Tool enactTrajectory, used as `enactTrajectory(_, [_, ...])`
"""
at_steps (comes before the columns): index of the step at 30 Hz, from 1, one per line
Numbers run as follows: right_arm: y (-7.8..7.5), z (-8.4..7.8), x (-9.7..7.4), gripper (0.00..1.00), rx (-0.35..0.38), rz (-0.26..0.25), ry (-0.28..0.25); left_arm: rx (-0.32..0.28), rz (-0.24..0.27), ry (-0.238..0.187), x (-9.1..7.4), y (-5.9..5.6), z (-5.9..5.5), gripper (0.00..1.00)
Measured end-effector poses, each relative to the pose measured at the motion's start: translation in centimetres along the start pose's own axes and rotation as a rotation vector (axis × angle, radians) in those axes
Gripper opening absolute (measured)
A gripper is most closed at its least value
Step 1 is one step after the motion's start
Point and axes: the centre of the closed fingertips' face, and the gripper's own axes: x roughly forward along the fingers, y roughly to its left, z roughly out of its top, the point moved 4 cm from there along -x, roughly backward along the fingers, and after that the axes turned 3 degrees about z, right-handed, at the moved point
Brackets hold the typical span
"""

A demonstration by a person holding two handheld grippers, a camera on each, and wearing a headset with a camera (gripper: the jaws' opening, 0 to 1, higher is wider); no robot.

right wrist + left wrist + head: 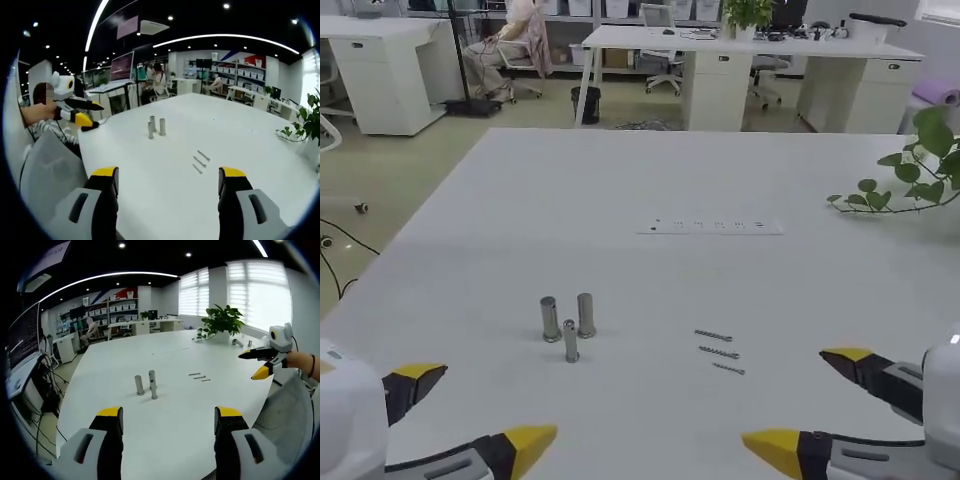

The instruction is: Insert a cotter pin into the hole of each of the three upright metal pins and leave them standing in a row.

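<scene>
Head view. Three metal pins (586,314) are seen upright on the white table (620,190), bunched in a tight triangle rather than a line. Their cross holes are too small to make out. Three cotter pins (719,352) lie flat and loose to the right of the metal pins, well apart from them. A pale strip (710,227) is noted beyond the metal pins; its markings cannot be read. The left gripper (475,410) is held nearer than the metal pins and to their left, its body cut off by the frame. The jaws are spread wide and nothing is held. The right gripper (808,400) is held nearer and to their right, also cropped, likewise gaping and empty.

Left gripper view. The left gripper (169,415) is seen with yellow-tipped jaws far apart, nothing between them. The metal pins (139,385) stand ahead, and the cotter pins (199,376) lie right of them. The right gripper (254,365) is seen far right of the metal pins, jaws parted.

Right gripper view. The right gripper (168,175) is seen splayed and empty. The metal pins (162,126) stand ahead, partly overlapping one another. The cotter pins (200,161) lie nearer than them. The left gripper (95,116) is seen left of the metal pins.
</scene>
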Motion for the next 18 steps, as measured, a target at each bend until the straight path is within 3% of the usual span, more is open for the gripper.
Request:
enactTrajectory(11, [0.0,0.0,-0.1,0.81,0.014,0.005,-0.012,0.010,-0.004,0.001,0.3,0.0,-0.1,0.68])
enactTrajectory(18, [0.0,0.0,-0.1,0.78,0.026,0.010,-0.024,0.017,-0.016,-0.014,1.3,0.1,0.3,0.61])
